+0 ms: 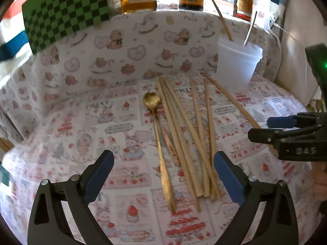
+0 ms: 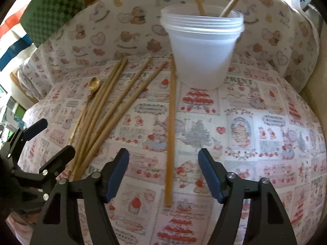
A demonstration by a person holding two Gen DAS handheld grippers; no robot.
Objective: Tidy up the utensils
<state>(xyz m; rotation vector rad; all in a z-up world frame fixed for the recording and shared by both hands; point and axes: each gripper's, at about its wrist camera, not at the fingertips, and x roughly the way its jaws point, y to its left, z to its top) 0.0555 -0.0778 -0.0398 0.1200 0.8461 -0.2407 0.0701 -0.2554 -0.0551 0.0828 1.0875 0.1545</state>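
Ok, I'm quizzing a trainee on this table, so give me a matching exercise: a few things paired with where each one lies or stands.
Things:
1. gold spoon
2. plastic cup
3. single chopstick
4. chopstick bundle

Places:
A. lying alone between the right gripper's open fingers
B. standing upright, two sticks in it
C. lying at the bundle's left edge
D. fanned out ahead of the left gripper

Pairs: 1-C, 2-B, 3-A, 4-D

Both wrist views look steeply down, sharing the chopsticks point(image 1: 184, 134).
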